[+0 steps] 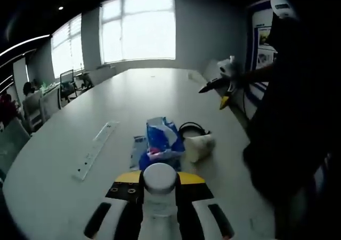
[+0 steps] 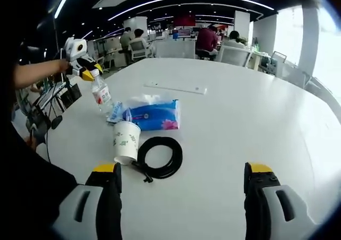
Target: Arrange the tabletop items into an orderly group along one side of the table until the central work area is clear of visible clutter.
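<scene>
While the left gripper [image 2: 88,72] is clamping the clear plastic bottle [image 2: 101,96] by its white cap, the right gripper [image 2: 181,184] is hanging wide, empty. Blue tissue pack [image 2: 154,116], paper cup [image 2: 126,141], black cable coil [image 2: 160,157] are sitting at 11 o'clock. Risk: bottle swinging, toppling cup.

At your twelve o'clock in the left gripper view, bright windows [image 1: 137,29] fill the far wall. In the right gripper view, seated people [image 2: 206,38] and office chairs [image 2: 233,54] sit at twelve, beyond the table.
</scene>
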Motion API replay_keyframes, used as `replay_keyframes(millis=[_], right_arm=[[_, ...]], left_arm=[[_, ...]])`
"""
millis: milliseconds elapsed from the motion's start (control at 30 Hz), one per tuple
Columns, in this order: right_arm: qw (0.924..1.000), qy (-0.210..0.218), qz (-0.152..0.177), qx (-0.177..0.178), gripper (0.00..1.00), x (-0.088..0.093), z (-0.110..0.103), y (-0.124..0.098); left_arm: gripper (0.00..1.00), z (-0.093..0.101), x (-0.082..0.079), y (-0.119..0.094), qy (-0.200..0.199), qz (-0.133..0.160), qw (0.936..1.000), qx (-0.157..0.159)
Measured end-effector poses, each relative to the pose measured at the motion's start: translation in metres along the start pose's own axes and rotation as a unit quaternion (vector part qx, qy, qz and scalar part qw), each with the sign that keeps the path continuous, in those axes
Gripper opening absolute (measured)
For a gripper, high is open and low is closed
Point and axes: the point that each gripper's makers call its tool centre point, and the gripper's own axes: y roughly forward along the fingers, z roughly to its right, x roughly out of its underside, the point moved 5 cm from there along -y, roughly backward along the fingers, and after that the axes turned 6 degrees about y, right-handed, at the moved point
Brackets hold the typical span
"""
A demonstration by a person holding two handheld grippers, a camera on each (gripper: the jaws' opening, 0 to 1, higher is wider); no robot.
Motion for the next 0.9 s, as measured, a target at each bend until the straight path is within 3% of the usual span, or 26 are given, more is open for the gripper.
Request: replay_keyframes(millis=[233,633,900], right_arm=[[1.0000,0.002,0.000,-0.004,0.91,0.000,-0.001,0.002],[0.9999,0.001,0.001,-0.011,0.91,0.000,-0.001,0.003],[0.9998,0.000,0.010,-0.018,0.91,-0.006,-0.001,0.004]], left_arm=[[0.21,-0.004,0.007,-0.008,-0.016,0.023,0.9996,-0.006],[0.22,-0.006,0.006,-0.005,-0.023,0.021,0.9995,0.000],[0.32,-0.013,-0.002,-0.010,-0.047,0.032,0.9981,-0.025]])
